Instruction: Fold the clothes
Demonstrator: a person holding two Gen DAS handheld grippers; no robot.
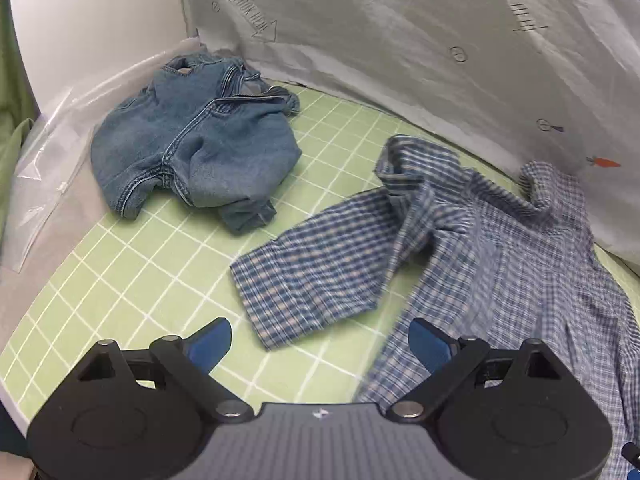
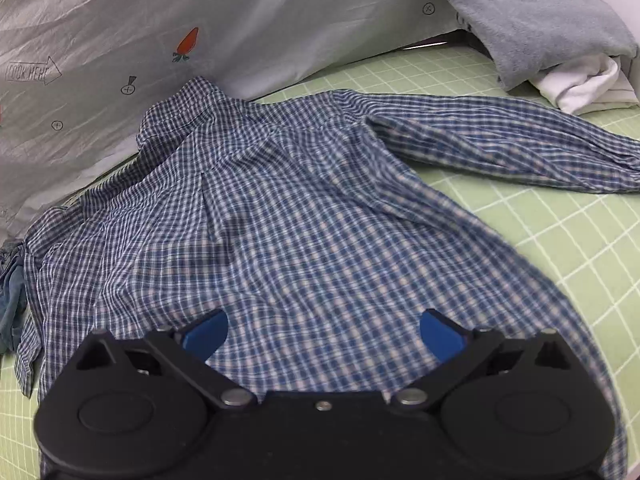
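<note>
The right gripper (image 2: 324, 334) hovers low over the back of the plaid shirt (image 2: 280, 216), jaws spread wide and empty; the left gripper (image 1: 320, 344), equally wide and holding nothing, hangs above the shirt's folded-in sleeve (image 1: 308, 276). The shirt lies spread on the green grid mat (image 1: 132, 264), apparently laid flat for folding. Its other sleeve (image 2: 500, 140) reaches toward the stacked towels (image 2: 536, 20), jeans (image 1: 192, 136) crowd the far corner, and bare mat stays free nearby.

Both wrist views look steeply down, close over the green gridded worktop (image 1: 132, 264); both share the plaid shirt (image 2: 304, 216) and grey backdrop (image 1: 400, 40).
</note>
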